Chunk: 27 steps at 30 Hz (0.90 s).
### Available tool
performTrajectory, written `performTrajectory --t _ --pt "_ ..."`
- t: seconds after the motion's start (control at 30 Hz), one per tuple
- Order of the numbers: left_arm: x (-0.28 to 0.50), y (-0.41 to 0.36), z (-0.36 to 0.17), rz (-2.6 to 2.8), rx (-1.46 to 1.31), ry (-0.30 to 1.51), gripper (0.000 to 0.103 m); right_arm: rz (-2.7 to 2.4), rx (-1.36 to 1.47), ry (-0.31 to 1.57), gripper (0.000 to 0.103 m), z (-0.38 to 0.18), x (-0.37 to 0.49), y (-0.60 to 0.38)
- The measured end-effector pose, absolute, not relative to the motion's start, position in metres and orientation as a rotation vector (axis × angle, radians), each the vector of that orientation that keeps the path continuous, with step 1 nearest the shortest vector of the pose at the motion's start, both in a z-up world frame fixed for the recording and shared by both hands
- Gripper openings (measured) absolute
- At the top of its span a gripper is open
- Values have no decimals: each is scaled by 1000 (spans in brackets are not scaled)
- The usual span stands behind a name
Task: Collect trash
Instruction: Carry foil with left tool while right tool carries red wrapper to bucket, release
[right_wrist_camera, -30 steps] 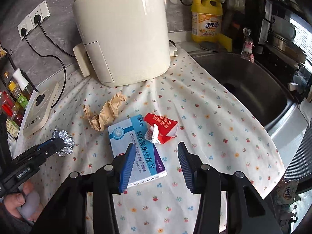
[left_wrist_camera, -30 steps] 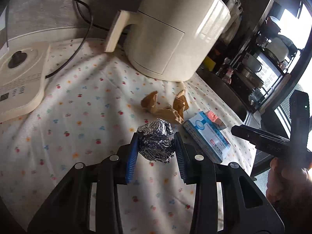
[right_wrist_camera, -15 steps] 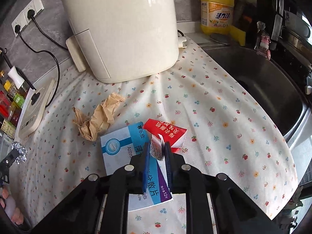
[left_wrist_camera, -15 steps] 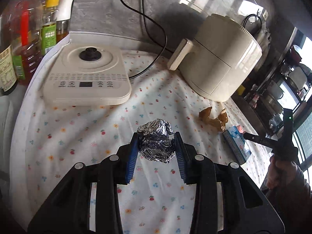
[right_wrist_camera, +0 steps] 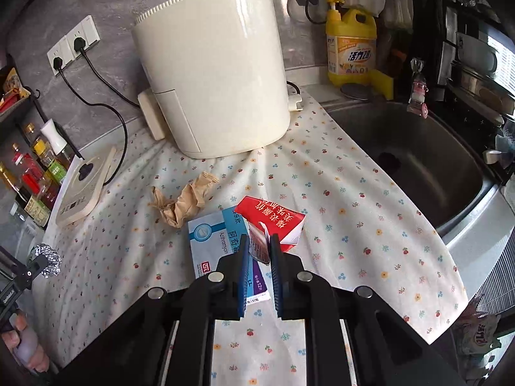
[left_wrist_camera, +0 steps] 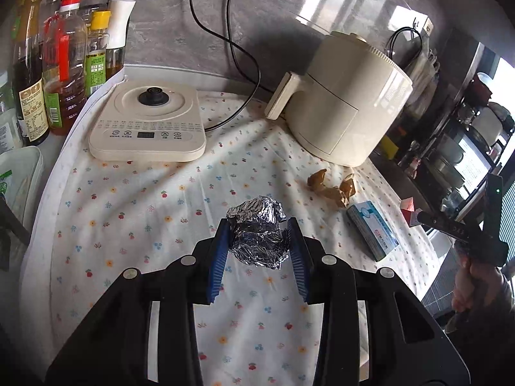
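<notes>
Currently, by label:
Left gripper (left_wrist_camera: 257,241): blue pads closed against a crumpled foil ball (left_wrist_camera: 257,231), held up off the flowered tablecloth (left_wrist_camera: 135,212).
Right gripper (right_wrist_camera: 259,251): nearly shut, pinching the torn flap of a red carton (right_wrist_camera: 273,218) printed with white Chinese characters.
Red carton: in front of the cream air fryer (right_wrist_camera: 212,74), its edge over a blue-and-white medicine box (right_wrist_camera: 219,244).
Medicine box: flat on the cloth, front of the air fryer, partly under the right gripper.
Brown paper wad (right_wrist_camera: 183,199): between the air fryer and the medicine box, touching neither gripper.
Induction cooker (left_wrist_camera: 148,125): left of the air fryer, cord plugged in behind.
Sink (right_wrist_camera: 418,154): right of the air fryer.
Yellow detergent bottle (right_wrist_camera: 351,45): behind the sink, right of the air fryer.
</notes>
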<state>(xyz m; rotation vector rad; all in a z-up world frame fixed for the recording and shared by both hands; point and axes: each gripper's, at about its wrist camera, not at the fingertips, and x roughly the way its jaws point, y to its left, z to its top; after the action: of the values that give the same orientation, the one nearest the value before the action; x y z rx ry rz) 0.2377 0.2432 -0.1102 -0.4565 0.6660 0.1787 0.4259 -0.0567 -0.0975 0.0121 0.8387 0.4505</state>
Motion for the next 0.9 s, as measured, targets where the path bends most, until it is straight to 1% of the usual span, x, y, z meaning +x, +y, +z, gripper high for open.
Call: performTrajectory --t 0.3,0.6,0.9 --pt "221 168 -95 133 -406 671 36 488 43 811 13 -79 380 -122" --pt "199 108 -91 122 -397 680 36 490 40 835 13 -86 347 -181" --pt "190 41 -102 75 -386 714 36 490 53 870 13 -99 312 -239"
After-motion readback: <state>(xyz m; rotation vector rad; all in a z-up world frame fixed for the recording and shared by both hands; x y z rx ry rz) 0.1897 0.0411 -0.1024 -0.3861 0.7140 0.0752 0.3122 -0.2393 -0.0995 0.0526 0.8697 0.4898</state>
